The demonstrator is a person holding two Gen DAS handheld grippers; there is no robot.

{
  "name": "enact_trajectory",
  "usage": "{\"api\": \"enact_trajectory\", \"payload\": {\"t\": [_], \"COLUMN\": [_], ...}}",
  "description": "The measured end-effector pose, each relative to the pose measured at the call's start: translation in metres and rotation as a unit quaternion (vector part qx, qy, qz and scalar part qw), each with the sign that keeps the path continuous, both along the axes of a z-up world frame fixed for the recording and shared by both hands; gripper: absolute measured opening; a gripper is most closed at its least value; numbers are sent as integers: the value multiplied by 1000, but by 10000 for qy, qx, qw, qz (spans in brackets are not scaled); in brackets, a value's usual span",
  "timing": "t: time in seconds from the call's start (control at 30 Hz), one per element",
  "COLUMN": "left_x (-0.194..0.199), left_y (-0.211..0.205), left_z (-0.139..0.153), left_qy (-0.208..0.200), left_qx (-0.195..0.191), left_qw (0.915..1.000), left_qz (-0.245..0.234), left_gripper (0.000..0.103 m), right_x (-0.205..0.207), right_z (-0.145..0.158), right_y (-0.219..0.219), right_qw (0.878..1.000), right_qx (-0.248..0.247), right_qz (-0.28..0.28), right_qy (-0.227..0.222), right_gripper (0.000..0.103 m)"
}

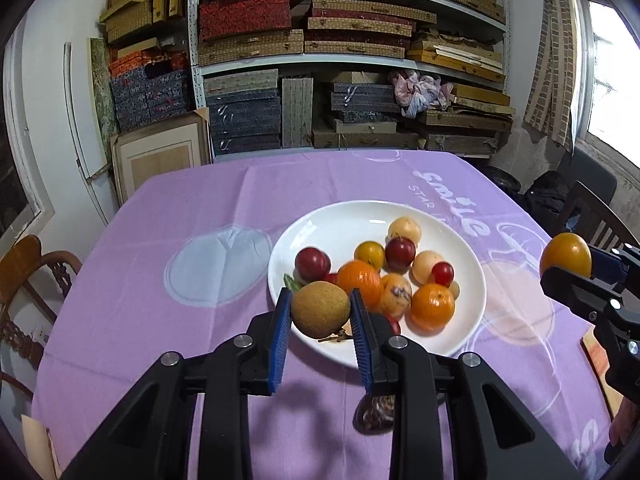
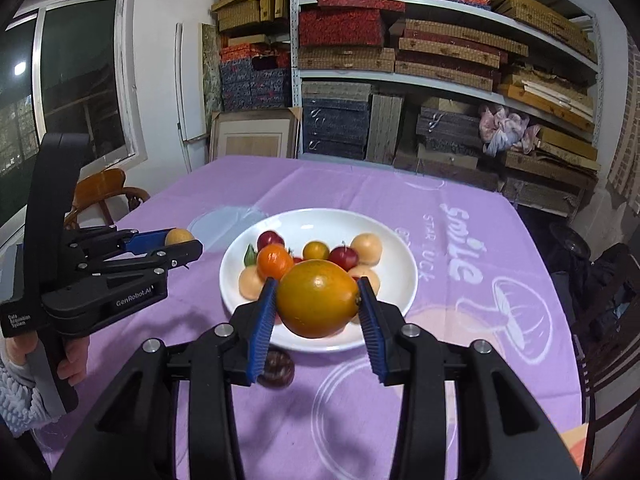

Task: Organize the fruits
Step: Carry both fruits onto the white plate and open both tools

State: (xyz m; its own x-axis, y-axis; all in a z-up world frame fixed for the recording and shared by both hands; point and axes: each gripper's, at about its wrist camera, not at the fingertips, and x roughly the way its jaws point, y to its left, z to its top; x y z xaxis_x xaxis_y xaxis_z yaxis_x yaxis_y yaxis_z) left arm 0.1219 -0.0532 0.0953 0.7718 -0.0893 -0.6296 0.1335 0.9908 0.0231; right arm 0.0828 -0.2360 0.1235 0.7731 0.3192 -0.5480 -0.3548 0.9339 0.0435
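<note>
A white plate [image 1: 340, 220] on the purple tablecloth holds several fruits: oranges, red plums and pale peaches. My left gripper [image 1: 320, 314] is shut on a brown kiwi [image 1: 320, 314], held above the plate's near rim. My right gripper [image 2: 318, 300] is shut on a large orange-yellow mango [image 2: 318, 300], held above the plate's [image 2: 376, 232] near side. In the left wrist view the right gripper [image 1: 568, 268] with the mango [image 1: 566, 254] shows at the right edge. In the right wrist view the left gripper [image 2: 180, 240] with the kiwi [image 2: 179, 236] shows at the left.
A dark brown-purple fruit [image 1: 374, 414] lies on the cloth in front of the plate; it also shows in the right wrist view [image 2: 278, 368]. Wooden chairs [image 1: 28, 272] stand at the table's left and right. Shelves of boxes [image 1: 344, 60] stand behind the table.
</note>
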Motion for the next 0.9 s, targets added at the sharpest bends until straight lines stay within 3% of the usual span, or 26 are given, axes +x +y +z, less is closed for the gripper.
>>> {"api": "enact_trajectory", "payload": {"t": [0.13, 0.37, 0.9], "left_x": [31, 73, 119], "left_y": [-8, -6, -7], "left_z": [2, -33, -61], "left_qy": [70, 484, 736], "left_qx": [22, -2, 38], "left_qw": [10000, 9988, 9971], "left_qz": [4, 80, 179], "left_gripper": [29, 29, 29], "right_x": [44, 102, 147], "right_z": [0, -42, -85], "right_y": [0, 19, 36], "right_qw": [9997, 9977, 9943], "right_qx": [98, 3, -160], "right_qz": [-65, -13, 79], "right_qy": [205, 674, 1049], "right_gripper": [39, 39, 40]}}
